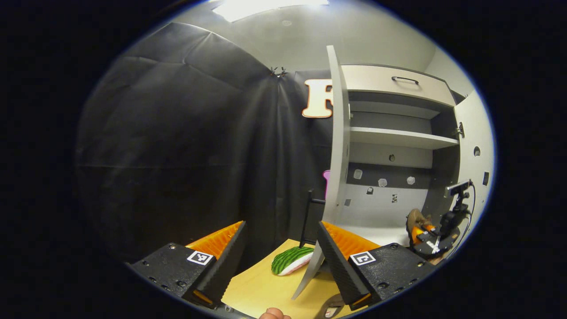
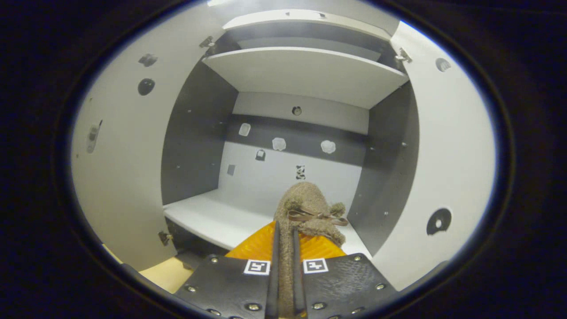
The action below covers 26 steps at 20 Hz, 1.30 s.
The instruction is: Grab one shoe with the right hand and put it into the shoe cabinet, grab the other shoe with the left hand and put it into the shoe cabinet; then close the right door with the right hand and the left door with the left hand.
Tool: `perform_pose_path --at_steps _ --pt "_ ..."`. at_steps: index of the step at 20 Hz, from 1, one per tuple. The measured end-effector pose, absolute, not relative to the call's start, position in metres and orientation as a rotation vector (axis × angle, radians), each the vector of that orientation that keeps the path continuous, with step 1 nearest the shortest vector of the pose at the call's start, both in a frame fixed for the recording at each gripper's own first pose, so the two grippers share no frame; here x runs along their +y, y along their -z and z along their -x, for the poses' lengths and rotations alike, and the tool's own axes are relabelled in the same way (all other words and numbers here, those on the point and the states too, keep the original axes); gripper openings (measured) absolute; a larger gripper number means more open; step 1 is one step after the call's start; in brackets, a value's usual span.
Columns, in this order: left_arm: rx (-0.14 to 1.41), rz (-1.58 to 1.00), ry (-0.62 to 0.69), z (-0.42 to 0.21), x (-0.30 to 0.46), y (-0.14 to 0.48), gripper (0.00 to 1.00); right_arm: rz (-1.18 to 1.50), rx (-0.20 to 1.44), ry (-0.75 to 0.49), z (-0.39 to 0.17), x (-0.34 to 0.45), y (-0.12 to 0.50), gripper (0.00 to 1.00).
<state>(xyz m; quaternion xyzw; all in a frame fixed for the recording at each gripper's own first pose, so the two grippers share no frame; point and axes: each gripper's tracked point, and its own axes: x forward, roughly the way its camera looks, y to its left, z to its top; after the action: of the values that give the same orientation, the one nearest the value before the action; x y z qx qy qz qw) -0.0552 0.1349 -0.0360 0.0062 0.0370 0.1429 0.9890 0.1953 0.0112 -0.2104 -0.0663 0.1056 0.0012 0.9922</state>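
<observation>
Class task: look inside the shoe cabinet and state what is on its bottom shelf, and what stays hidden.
The right claw holds a brown fuzzy shoe over the bottom shelf of the shoe cabinet. The shelf under the shoe is covered.

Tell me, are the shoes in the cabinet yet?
Not yet. The right gripper is shut on a fuzzy brown slipper, holding it at the shoe cabinet's lower shelf, not let go. The left gripper is open and empty. Whether the second shoe is nearby, I cannot tell. Both doors, left door and right door, stand open.
</observation>
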Motion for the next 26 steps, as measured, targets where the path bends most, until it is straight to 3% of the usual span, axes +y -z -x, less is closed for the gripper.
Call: perform_pose_path --at_steps 1,5,8,9,10,15,18,19,20,22,26 --pt "0.068 -0.010 -0.295 0.057 0.138 0.036 0.97 0.137 0.222 0.002 -0.208 0.010 0.210 0.13" --pt "0.067 -0.004 -0.336 0.072 0.150 0.041 0.93 0.147 0.251 0.017 -0.265 0.003 0.215 0.13" --pt "0.049 -0.020 -0.364 0.082 0.158 0.036 0.96 0.168 0.283 0.053 -0.295 -0.009 0.229 0.13" --pt "0.041 -0.024 -0.368 0.085 0.159 0.034 0.93 0.172 0.296 0.065 -0.303 -0.012 0.236 0.13" --pt "0.035 -0.026 -0.372 0.088 0.160 0.031 0.96 0.175 0.311 0.079 -0.308 -0.015 0.242 0.13" --pt "0.014 -0.028 -0.333 0.094 0.150 0.027 0.93 0.202 0.379 0.113 -0.329 -0.023 0.276 0.13" --pt "0.017 -0.027 -0.313 0.098 0.146 0.028 1.00 0.218 0.411 0.114 -0.336 -0.023 0.288 0.13" --pt "0.017 -0.029 -0.309 0.097 0.146 0.028 0.97 0.217 0.424 0.125 -0.338 -0.025 0.293 0.13" --pt "0.019 -0.030 -0.305 0.098 0.145 0.028 0.96 0.211 0.435 0.130 -0.338 -0.025 0.294 0.23" --pt "0.021 -0.027 -0.292 0.098 0.143 0.029 0.97 0.185 0.455 0.112 -0.335 -0.020 0.298 0.33" --pt "0.025 -0.006 -0.245 0.092 0.133 0.031 0.96 0.191 0.493 0.057 -0.324 -0.008 0.304 0.33"
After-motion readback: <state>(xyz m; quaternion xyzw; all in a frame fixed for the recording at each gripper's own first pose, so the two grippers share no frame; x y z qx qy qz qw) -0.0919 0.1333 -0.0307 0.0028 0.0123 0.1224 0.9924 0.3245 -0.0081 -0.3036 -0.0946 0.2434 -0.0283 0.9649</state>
